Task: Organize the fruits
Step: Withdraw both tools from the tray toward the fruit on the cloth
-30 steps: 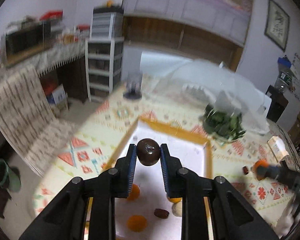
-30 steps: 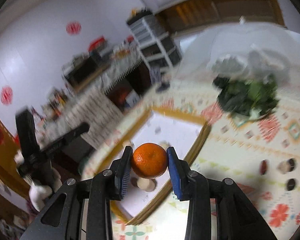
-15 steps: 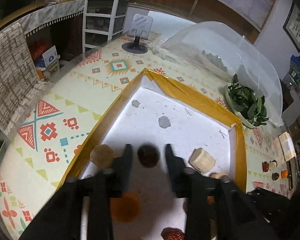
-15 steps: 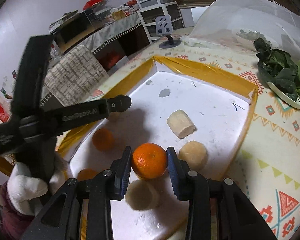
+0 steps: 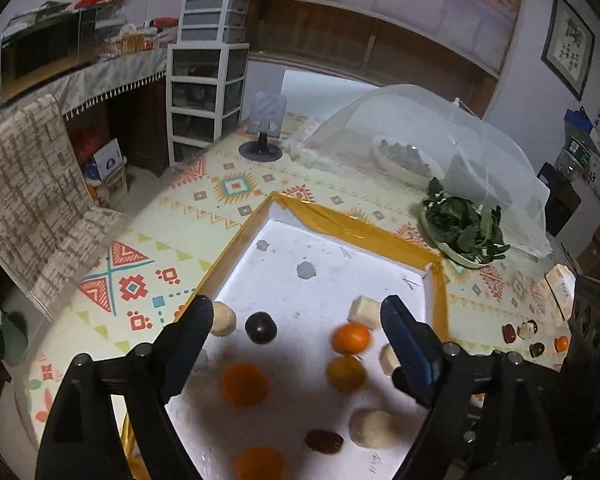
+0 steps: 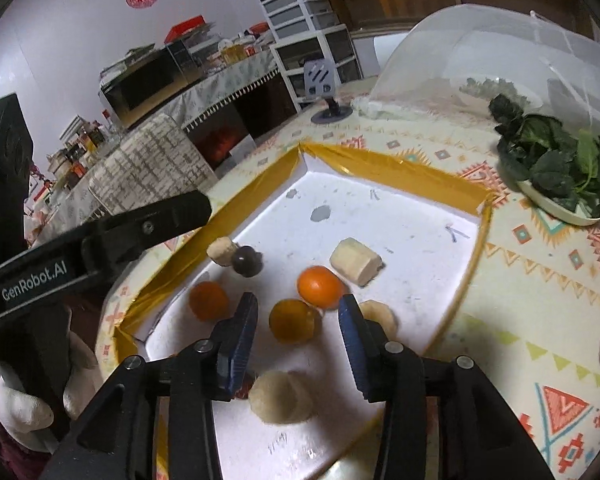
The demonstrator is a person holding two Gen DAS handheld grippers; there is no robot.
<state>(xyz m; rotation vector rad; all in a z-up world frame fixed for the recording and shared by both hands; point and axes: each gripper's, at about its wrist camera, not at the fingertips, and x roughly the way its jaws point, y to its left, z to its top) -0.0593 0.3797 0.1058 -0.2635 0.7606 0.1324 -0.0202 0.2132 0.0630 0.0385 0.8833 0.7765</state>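
A white tray with a yellow taped rim [image 5: 340,224] [image 6: 380,166] holds several fruits. A dark round fruit [image 5: 261,328] [image 6: 247,261] lies at its left side. A bright orange mandarin [image 5: 351,338] [image 6: 320,286] lies near a pale cut piece [image 5: 363,312] [image 6: 355,261]. More oranges [image 5: 244,385] [image 6: 293,321] and pale pieces [image 5: 374,428] [image 6: 280,398] lie around them. My left gripper [image 5: 296,328] is open and empty above the tray. My right gripper [image 6: 298,320] is open and empty above the oranges.
A plate of green leaves [image 5: 464,232] [image 6: 556,176] and a white mesh food cover [image 5: 420,148] [image 6: 480,52] stand behind the tray. Small dark and orange fruits [image 5: 534,334] lie on the patterned cloth at right. A phone stand [image 5: 262,136] is at the back.
Both grippers have opened. The dark fruit left the left gripper and the mandarin left the right gripper; both now lie in the tray. Both grippers have drawn back slightly.
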